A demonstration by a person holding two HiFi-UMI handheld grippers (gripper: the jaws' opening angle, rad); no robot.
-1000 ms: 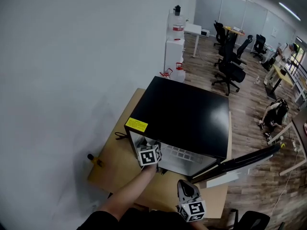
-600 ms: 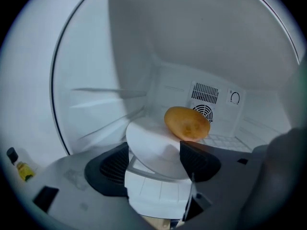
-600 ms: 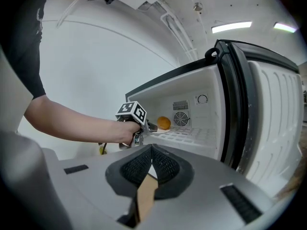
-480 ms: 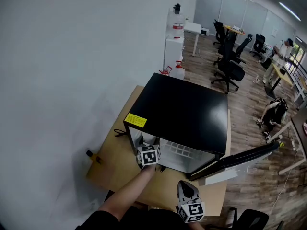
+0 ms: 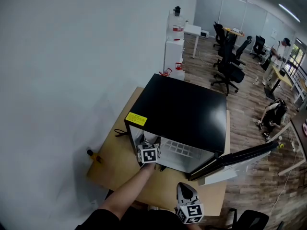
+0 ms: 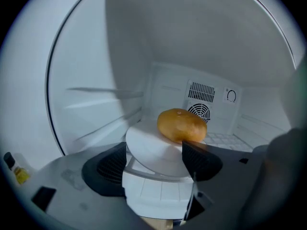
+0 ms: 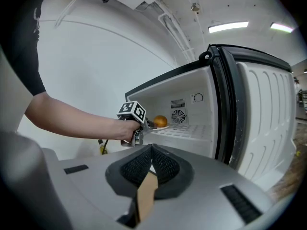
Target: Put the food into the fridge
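Observation:
A black mini fridge (image 5: 182,111) stands on a wooden table (image 5: 120,152) with its door (image 5: 240,158) swung open to the right. My left gripper (image 6: 153,152) reaches into the fridge mouth, and its jaws are opening. Between them a white plate (image 6: 148,145) carrying a golden-brown bun (image 6: 182,125) rests on the white shelf. From the right gripper view, the left gripper (image 7: 148,124) is at the shelf's front with the bun (image 7: 160,121) just beyond it. My right gripper (image 5: 187,190) hangs low in front of the table, shut, with nothing in it.
A small yellow item (image 5: 96,158) and a black cable (image 5: 120,134) lie on the table left of the fridge. The open door (image 7: 264,114) juts out on the right. Office chairs (image 5: 230,66), a water dispenser (image 5: 175,47) and a person (image 5: 280,49) are far behind.
My left gripper stays at the fridge mouth and my right gripper sinks slightly lower in the head view. The person at the back right has shifted position.

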